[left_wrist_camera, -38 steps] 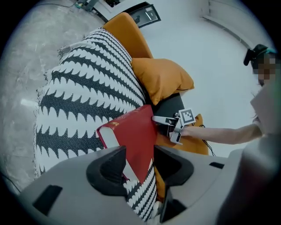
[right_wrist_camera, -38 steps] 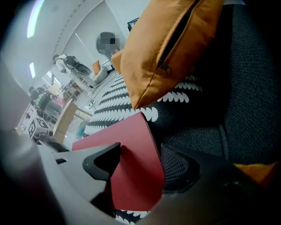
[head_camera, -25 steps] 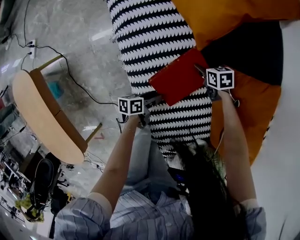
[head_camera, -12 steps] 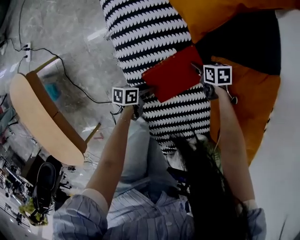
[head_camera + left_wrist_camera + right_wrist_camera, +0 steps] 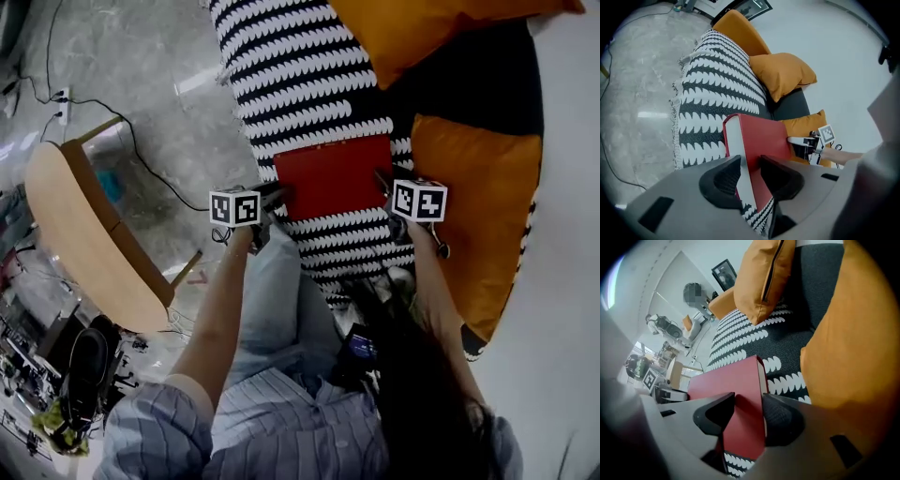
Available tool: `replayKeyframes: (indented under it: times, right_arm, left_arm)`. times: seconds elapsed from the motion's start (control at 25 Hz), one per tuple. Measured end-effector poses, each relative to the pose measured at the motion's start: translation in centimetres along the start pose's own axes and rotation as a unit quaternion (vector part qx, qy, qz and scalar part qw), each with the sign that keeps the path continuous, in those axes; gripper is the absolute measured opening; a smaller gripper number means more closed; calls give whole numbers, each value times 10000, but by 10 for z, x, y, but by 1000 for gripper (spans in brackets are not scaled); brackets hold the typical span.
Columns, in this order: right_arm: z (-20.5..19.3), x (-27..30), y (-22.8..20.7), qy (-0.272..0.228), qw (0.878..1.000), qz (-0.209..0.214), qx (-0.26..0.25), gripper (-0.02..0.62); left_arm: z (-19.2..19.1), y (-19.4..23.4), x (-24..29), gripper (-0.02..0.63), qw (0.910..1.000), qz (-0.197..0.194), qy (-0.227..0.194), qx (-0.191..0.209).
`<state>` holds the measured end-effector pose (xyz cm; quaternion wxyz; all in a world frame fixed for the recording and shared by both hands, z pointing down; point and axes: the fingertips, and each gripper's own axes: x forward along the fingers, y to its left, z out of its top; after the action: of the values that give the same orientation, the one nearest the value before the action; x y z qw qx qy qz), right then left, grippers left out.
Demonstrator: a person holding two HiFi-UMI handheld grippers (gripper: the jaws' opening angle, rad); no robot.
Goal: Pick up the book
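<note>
Sofa draped with a black-and-white scallop-patterned woven throw (image 5: 298, 80). On the left claw (image 5: 751, 159) the jaws are closing, pads already against both faces of the red hardcover book (image 5: 333, 176) at one short edge. The right claw (image 5: 749, 397) is closing astride the opposite edge and does not look clamped yet. Book lies on the throw, orange fabric cushion (image 5: 473, 220) just beside it. Step: securing the grasp. Next, likely: finish both clamps, then raise both ends level together.
</note>
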<state>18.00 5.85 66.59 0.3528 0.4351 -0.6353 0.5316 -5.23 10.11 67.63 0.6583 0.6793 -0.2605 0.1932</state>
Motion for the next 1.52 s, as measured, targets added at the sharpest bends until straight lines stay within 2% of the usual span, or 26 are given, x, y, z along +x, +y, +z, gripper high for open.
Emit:
replayKeyframes:
  times: [0.44,0.64,1.0,1.28,1.52]
  right_arm:
    - [-5,-104,50,-779,9969,-34,-125,184]
    - [8,-151,81,-1414,9895,-66,-289,176]
    - [1,-223,132,-2046,9783,-24,-335,170]
    - [3,-269,161,-2507,9664,-162,-544,169]
    - [-10,-299,174,-2761,9588,-216,-637,167]
  left_arm:
    - [3,-70,-69,140,9959,-197,-470,752]
    - [22,-103,-107,140,9884,-280,-760,1283]
    - [22,-159,-179,138,9751,-282,-1160,1870]
    - [25,-191,-214,137,9643,-294,-1406,2226]
    - [13,-214,-232,137,9567,-259,-1536,2460]
